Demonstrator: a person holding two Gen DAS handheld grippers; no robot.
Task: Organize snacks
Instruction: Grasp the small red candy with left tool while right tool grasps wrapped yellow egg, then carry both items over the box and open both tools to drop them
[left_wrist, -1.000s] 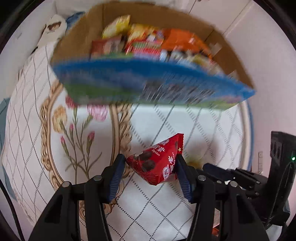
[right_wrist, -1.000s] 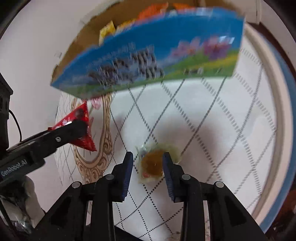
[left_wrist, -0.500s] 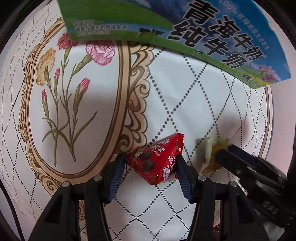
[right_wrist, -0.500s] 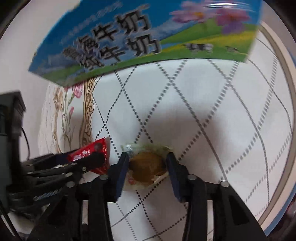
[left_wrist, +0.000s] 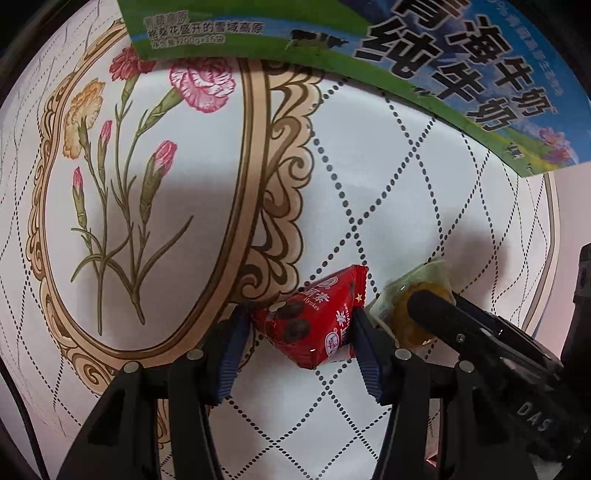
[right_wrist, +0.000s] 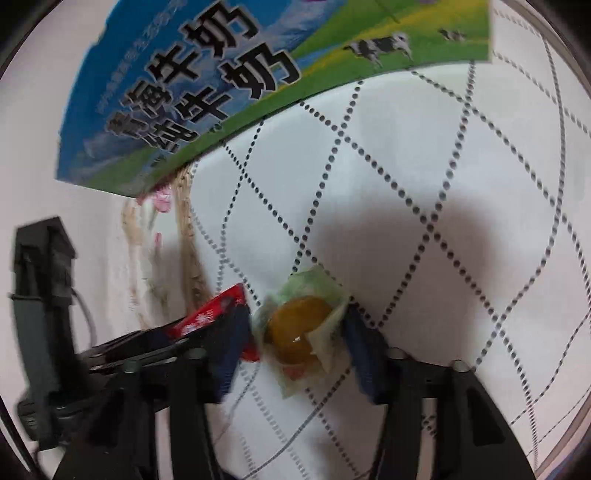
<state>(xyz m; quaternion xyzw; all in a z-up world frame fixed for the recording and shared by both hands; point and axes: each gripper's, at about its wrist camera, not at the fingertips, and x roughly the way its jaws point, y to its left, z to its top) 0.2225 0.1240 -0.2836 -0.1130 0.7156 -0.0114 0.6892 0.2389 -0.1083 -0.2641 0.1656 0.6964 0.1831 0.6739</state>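
Observation:
My left gripper (left_wrist: 301, 332) is shut on a red snack packet (left_wrist: 314, 317) with dark round chocolates printed on it, held low over the tablecloth. The packet also shows in the right wrist view (right_wrist: 214, 317). My right gripper (right_wrist: 301, 336) has its fingers around a clear-wrapped brown round pastry (right_wrist: 299, 332) that lies on the cloth; the jaws stand slightly wider than the wrapper. The pastry shows in the left wrist view (left_wrist: 417, 306), just right of the red packet. A blue and green milk carton box (left_wrist: 424, 62) stands behind both; its inside is hidden.
A white tablecloth (left_wrist: 424, 206) with dotted diamond lines and a gold oval frame of carnations (left_wrist: 129, 166) covers the round table. The table's rim (right_wrist: 576, 413) curves along the right. The box's wall (right_wrist: 229, 85) fills the top.
Both grippers have dropped closer to the cloth and nearer the box, whose open top has left view. The right gripper's fingers have opened wider around the pastry. The left still holds the red packet.

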